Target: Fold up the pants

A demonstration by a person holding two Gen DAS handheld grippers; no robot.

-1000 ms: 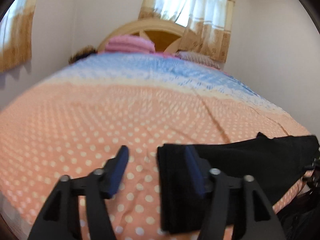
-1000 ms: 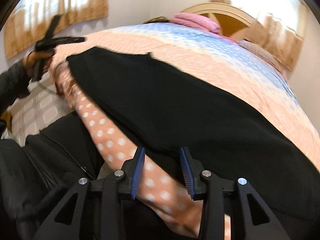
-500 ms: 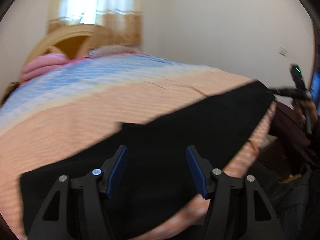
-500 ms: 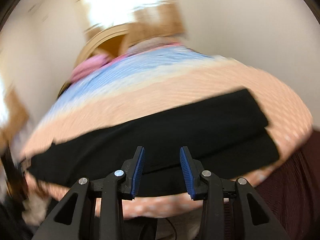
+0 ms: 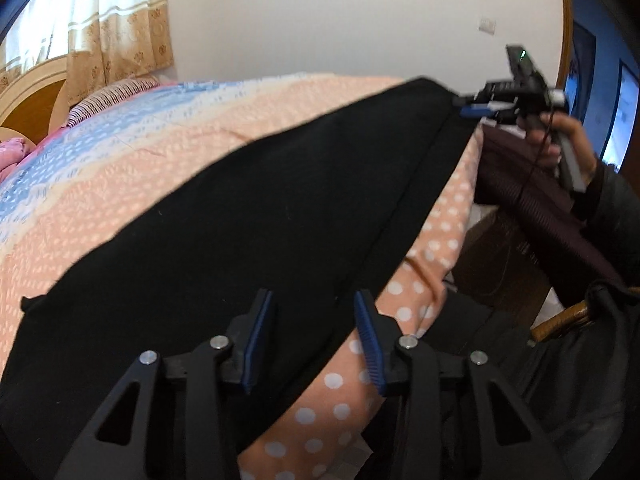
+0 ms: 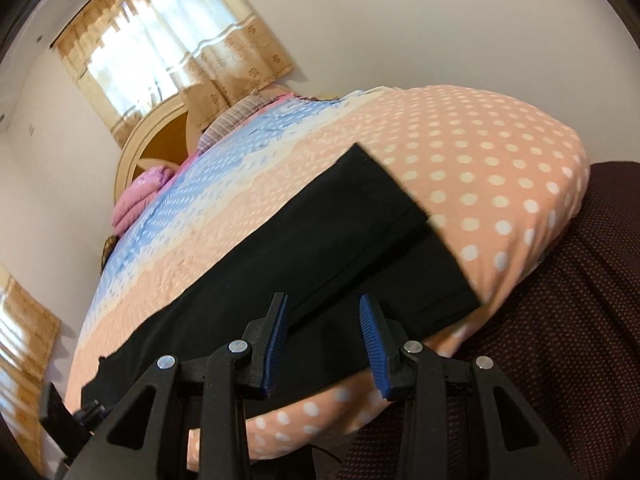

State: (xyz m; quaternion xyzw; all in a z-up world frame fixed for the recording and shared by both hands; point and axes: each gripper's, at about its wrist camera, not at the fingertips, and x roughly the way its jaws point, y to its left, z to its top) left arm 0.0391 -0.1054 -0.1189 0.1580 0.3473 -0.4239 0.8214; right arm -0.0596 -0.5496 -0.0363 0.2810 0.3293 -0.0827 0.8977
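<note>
Black pants (image 5: 256, 216) lie flat and lengthwise along the near edge of the bed; they also show in the right wrist view (image 6: 320, 248), leg hems to the right. My left gripper (image 5: 314, 334) is open and empty just above the pants' near edge. My right gripper (image 6: 324, 338) is open and empty over the near edge towards the leg hems. The right gripper also shows in the left wrist view (image 5: 476, 108) at the far corner of the pants.
The bed has a peach polka-dot cover (image 6: 500, 168) with a blue band (image 5: 80, 140), a pink folded blanket (image 6: 136, 200) and a wooden headboard (image 6: 160, 136). Dark clothing (image 5: 540, 208) and a maroon cloth (image 6: 560, 320) are beside the bed edge.
Both cameras have swung round quickly. The left gripper moved from the pants' left end to over their near edge. The right gripper moved towards the leg hems. Both stayed open.
</note>
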